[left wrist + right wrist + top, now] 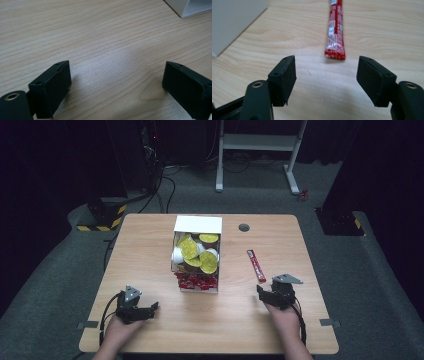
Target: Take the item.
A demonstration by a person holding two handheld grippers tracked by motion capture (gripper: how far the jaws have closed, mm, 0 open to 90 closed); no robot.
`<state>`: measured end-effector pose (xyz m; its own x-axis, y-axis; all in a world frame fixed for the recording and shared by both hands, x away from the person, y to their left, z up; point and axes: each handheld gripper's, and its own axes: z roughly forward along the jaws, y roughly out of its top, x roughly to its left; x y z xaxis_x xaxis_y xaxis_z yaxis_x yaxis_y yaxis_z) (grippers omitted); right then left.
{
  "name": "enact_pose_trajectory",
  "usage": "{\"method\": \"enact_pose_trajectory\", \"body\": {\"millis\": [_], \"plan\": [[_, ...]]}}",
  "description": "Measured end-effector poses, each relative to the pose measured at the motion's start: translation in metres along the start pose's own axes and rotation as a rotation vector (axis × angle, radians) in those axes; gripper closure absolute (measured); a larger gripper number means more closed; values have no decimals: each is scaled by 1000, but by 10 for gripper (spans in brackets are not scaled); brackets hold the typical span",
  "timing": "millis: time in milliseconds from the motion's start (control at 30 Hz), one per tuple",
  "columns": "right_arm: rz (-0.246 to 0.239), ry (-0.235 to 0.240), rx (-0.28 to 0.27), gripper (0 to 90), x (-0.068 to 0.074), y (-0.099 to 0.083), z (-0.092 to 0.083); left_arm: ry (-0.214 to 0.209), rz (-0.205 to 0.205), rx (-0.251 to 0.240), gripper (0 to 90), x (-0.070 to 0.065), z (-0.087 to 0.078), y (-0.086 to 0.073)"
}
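Two hands come in over the near edge of the light wooden bench [150, 240] in the high view: the left gripper [154, 307] lies near the near-left corner with its jaws spread and nothing between them, and the right gripper [261, 292] sits towards the near-right, jaws apart. Just beyond it lies the long red stick sachet [256, 265], flat on the wood and well clear of the right edge. At the bench's middle stands the white cardboard box [198, 224] of yellow-lidded cups [190, 248] with red wrappers [196, 281] at its near end. Left gripper view: jaws wide over bare wood. Right gripper view: jaws parted, the sachet [335, 35] just ahead, untouched; its white print is too blurred to read.
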<state>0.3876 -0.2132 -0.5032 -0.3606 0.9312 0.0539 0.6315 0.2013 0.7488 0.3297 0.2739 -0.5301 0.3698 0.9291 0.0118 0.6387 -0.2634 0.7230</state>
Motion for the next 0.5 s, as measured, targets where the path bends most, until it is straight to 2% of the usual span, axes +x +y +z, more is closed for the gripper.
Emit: {"method": "enact_pose_trajectory", "body": {"millis": [267,300,433,500], "plan": [[-6,-13,5,249,-9,-20,-15,1,-1,1,89,0,0,0],[10,-37,16,248,-12,-26,-19,1,0,1,90,0,0,0],[13,-57,34,224,-18,-36,-25,2,-1,1,90,0,0,0],[6,-81,65,201,-21,-44,-30,2,0,2,90,0,0,0]]}}
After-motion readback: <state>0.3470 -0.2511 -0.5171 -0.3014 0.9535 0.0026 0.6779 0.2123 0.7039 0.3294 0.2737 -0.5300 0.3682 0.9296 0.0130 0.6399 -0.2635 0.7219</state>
